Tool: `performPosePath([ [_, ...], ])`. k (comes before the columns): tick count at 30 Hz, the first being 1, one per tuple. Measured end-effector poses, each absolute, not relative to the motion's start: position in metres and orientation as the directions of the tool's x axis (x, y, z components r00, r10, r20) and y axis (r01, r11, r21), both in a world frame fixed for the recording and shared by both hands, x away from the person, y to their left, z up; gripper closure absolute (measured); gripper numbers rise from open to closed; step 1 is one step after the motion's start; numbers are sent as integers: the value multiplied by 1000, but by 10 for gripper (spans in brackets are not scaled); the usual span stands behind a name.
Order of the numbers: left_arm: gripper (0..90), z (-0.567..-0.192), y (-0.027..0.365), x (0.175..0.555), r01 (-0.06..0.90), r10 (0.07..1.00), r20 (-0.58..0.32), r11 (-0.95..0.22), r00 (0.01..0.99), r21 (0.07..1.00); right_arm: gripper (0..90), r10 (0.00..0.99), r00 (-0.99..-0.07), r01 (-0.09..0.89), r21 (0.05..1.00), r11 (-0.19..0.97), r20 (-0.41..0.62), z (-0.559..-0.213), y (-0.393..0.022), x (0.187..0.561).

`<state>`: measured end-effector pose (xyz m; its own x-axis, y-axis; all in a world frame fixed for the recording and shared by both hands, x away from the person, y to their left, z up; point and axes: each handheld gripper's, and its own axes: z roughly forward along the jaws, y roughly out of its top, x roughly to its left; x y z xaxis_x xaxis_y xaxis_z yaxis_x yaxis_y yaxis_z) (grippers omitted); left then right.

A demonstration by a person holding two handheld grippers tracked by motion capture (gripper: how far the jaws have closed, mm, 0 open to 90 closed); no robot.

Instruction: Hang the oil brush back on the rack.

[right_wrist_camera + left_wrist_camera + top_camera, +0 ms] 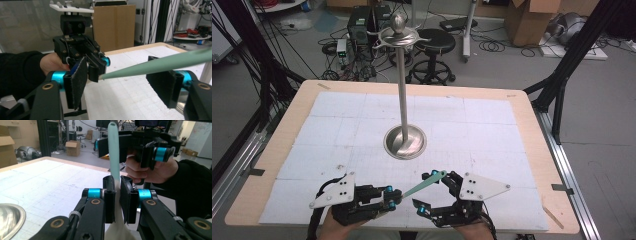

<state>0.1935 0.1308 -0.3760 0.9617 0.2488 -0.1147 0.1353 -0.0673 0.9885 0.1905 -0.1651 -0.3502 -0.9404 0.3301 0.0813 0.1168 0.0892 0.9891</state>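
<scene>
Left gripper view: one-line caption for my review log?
Left gripper clamps a pale green utensil handle upright, right gripper just beyond.

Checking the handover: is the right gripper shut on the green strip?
Open: the right gripper has pads standing clear of the green strip between them.

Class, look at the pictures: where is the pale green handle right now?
In the high view the pale green handle sits at the table's near edge, clamped at one end by the left tool, its other end between the right tool's open jaws.

Left gripper [396, 197] clamped (right gripper [426, 190] agape)
</scene>
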Motion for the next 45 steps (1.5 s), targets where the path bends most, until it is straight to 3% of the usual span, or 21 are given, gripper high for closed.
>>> performPosePath([
  [12,820,-379,122,191,142,246,-111,-109,963,984,516,302,-946,142,988,53,120,-348,-166,190],
  [24,831,-383,113,187,131,233,-96,-138,968,982,809,305,-942,163,986,44,142,-342,-164,184],
  [32,828,-382,113,186,139,220,-108,-130,970,982,823,290,-940,196,980,31,179,-339,-163,184],
  [34,783,-382,114,188,167,211,-140,-119,967,979,823,292,-941,191,981,35,173,-339,-163,183],
  [37,604,-381,116,191,200,204,-173,-119,963,973,823,300,-938,193,980,44,172,-339,-165,183],
  [41,486,-381,119,195,222,164,-199,-134,966,966,824,284,-943,195,979,56,172,-339,-167,185],
  [45,472,-381,119,196,227,108,-214,-137,971,964,823,195,-963,200,978,55,186,-338,-167,188],
])
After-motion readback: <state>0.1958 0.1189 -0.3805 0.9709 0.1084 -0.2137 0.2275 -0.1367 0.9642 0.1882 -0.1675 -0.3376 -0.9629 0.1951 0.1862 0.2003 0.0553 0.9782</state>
